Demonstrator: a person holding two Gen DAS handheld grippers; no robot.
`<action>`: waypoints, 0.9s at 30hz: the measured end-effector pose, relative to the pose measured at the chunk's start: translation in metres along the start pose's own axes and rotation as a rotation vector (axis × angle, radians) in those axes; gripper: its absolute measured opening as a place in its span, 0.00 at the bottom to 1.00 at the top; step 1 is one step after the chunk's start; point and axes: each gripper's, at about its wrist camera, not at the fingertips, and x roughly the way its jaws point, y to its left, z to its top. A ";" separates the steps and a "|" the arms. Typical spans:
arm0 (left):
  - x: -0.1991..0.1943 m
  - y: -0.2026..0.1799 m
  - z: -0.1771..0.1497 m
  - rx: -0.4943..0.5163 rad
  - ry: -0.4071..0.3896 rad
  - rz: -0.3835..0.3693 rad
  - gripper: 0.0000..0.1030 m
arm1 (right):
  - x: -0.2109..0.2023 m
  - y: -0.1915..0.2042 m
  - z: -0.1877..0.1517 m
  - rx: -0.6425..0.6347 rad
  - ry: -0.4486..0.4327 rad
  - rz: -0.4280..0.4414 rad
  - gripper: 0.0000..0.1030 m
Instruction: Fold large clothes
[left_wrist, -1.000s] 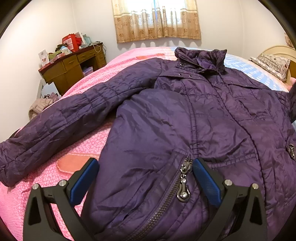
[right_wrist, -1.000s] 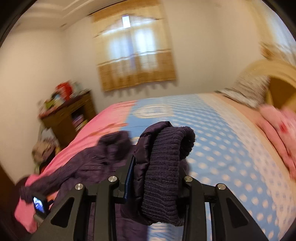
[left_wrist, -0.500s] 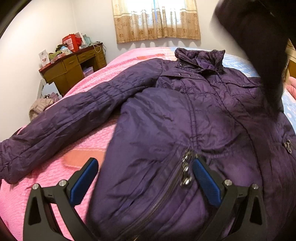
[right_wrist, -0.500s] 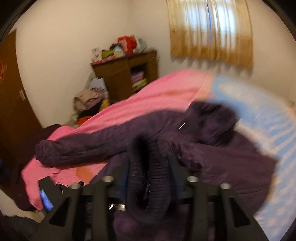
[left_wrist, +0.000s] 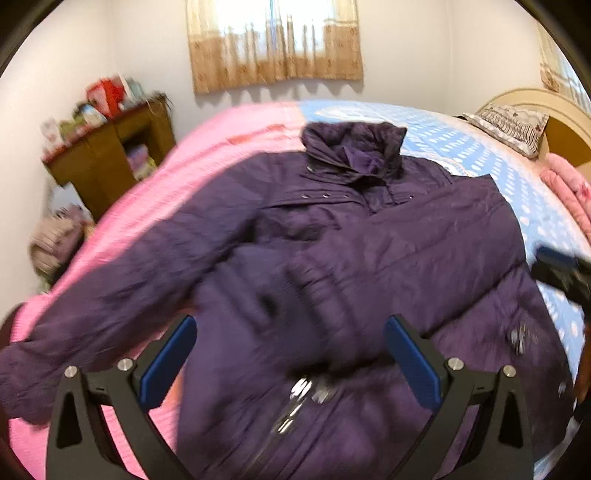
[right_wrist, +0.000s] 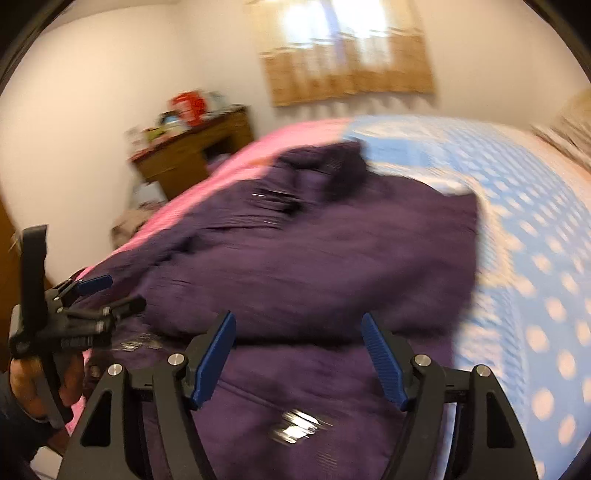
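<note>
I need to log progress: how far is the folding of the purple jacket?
Done: the jacket's right sleeve lies folded across its front. In hand: nothing; the left gripper and right gripper are both open and empty. Left: the other sleeve is spread out on the pink blanket, and the body is unfolded.

1. The left gripper (left_wrist: 290, 363) is held with its jaws spread wide, and nothing is clamped between the blue pads (left_wrist: 168, 362).
2. The right gripper (right_wrist: 299, 356) is held parted too, with an empty gap between its blue pads (right_wrist: 382, 363).
3. In the right wrist view, the left gripper (right_wrist: 94, 295) can be seen off to the left, gripped by the person's left hand (right_wrist: 26, 384) around the handle.
4. Both views are pretty blurred, so finer detail can't be made out.
</note>
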 end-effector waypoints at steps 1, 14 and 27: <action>0.011 -0.001 0.002 -0.018 0.021 -0.011 1.00 | -0.001 -0.011 -0.004 0.029 0.006 -0.005 0.69; 0.016 0.000 0.007 -0.131 -0.023 -0.197 0.32 | 0.014 -0.056 -0.042 0.140 0.044 -0.009 0.70; 0.017 -0.009 -0.020 -0.010 0.057 -0.112 0.36 | 0.016 -0.040 0.014 -0.083 0.038 -0.278 0.70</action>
